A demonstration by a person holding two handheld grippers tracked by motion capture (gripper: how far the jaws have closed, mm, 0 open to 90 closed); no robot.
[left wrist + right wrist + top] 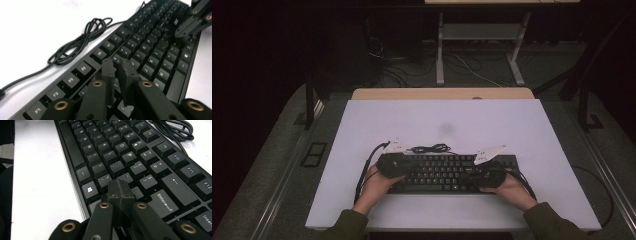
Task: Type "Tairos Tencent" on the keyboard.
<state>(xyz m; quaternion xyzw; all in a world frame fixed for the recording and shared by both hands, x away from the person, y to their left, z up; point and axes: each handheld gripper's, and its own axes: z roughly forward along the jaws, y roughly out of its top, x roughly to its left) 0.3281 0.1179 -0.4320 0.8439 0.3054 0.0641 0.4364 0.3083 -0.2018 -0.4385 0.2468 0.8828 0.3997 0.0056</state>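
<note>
- The keyboard (447,173) lay on the white table (412,125) in the lower centre of the high view, its coiled cable (430,148) bunched just behind its far edge.
- The left gripper (388,165) hovered over the left end of the keyboard. In the left gripper view its fingers (109,72) stood nearly together, a thin gap between the tips, with nothing held; they pointed down at the letter rows near the T key (117,83).
- The right gripper (484,177) sat over the right part of the keyboard. In the right gripper view its fingers (115,191) were pressed fully together, empty, poised above the keys left of the Enter key (163,203).
- Judged step: key pressing, with closed fingertips used as a stylus on each side.
- Judged next move: a short, straight descent onto a single keycap, tip centred to avoid catching a neighbouring key, then a clean lift.
</note>
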